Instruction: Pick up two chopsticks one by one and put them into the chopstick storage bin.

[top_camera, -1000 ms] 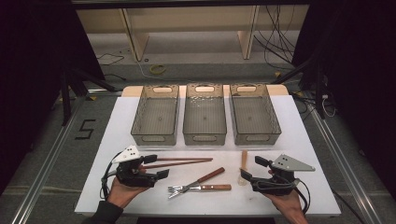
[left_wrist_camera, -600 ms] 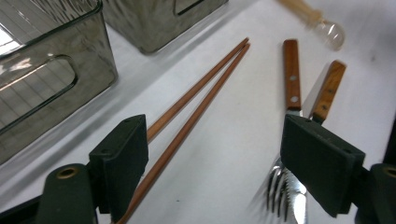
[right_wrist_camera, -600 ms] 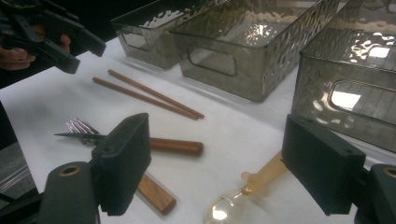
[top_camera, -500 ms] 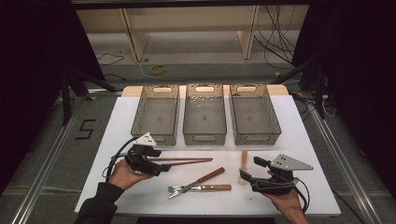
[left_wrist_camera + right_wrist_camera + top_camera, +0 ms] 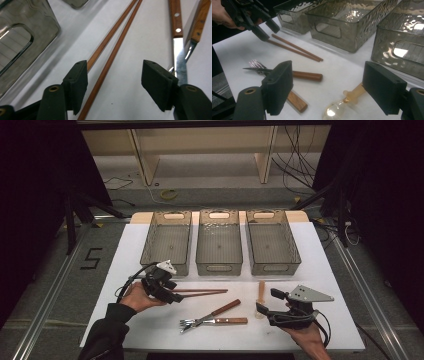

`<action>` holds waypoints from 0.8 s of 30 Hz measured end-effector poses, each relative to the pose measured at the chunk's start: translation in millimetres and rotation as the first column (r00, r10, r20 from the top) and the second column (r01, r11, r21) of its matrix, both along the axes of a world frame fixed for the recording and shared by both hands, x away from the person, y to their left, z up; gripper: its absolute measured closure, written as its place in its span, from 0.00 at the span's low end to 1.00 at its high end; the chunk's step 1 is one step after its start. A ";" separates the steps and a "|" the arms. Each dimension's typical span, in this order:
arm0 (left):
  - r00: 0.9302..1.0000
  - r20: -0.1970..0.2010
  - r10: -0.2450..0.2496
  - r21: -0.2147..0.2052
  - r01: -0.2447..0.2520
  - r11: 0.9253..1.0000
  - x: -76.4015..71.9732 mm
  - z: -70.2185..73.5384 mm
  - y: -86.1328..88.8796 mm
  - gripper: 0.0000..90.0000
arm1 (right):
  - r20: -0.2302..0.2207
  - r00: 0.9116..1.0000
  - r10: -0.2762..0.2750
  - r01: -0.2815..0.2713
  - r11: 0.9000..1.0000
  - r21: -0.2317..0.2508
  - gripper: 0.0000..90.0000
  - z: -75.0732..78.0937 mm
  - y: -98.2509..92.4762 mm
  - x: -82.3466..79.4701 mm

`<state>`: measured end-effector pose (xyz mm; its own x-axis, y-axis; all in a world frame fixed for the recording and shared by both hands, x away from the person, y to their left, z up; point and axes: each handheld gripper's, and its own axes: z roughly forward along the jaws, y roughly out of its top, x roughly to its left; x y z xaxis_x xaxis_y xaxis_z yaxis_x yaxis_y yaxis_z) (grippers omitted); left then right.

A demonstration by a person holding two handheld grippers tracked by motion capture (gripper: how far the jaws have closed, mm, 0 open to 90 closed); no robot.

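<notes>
- The left gripper has slid right across the white table to the chopsticks, its jaws narrowing around their near ends without yet pinching.
- A pickup looks imminent.
- The right gripper rests spread, unmoved, beside the spoon.

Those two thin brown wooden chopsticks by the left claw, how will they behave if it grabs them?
The two thin brown wooden chopsticks look stiff and probably light. Lying loose side by side, they may scissor apart or roll on the smooth white table. The left claw has been closing, its pads straddling both sticks, so one might slip free.
</notes>
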<state>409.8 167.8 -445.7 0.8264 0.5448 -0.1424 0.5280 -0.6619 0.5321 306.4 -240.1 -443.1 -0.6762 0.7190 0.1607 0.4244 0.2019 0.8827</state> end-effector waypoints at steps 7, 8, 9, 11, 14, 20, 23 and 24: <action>0.999 -0.009 -0.042 0.087 0.043 0.995 4.2 -6.7 -3.8 0.52 | -0.005 1.000 0.008 -0.008 1.000 -0.005 0.29 0.0 1.1 -0.8; 0.999 -0.013 -0.044 0.094 0.045 0.995 4.5 -8.2 -5.1 0.52 | -0.005 1.000 0.009 -0.010 1.000 -0.008 0.29 -0.2 1.2 -0.7; 0.999 -0.013 -0.047 0.105 0.048 0.993 5.4 -9.3 -6.1 0.53 | -0.007 1.000 0.009 -0.009 1.000 -0.009 0.29 -0.4 1.6 -0.6; 0.999 -0.012 -0.053 0.131 0.054 0.990 7.8 -10.9 -6.0 0.55 | -0.009 1.000 0.010 -0.010 1.000 -0.010 0.29 -0.4 1.8 -0.5; 0.998 -0.017 -0.057 0.141 0.058 0.988 9.8 -11.9 -6.6 0.57 | -0.009 1.000 0.013 -0.013 1.000 -0.012 0.29 -0.7 1.9 -0.6; 0.998 -0.021 -0.066 0.181 0.069 0.981 11.7 -13.9 -8.7 0.63 | -0.013 1.000 0.022 -0.023 1.000 -0.015 0.29 -1.3 3.0 -0.6; 0.997 -0.026 -0.077 0.193 0.080 0.978 11.7 -15.7 -10.0 0.65 | -0.011 1.000 0.027 -0.027 0.999 -0.016 0.29 -1.6 3.3 -0.5; 0.996 -0.030 -0.081 0.199 0.086 0.976 12.0 -15.8 -10.5 0.66 | -0.010 1.000 0.030 -0.030 0.999 -0.019 0.29 -1.7 3.7 -0.3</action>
<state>421.8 157.3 -461.5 0.8682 0.4931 -0.0565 0.4763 -0.7959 0.3737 306.1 -236.4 -444.8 -0.6960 0.7014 0.1536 0.4263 0.2315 0.8745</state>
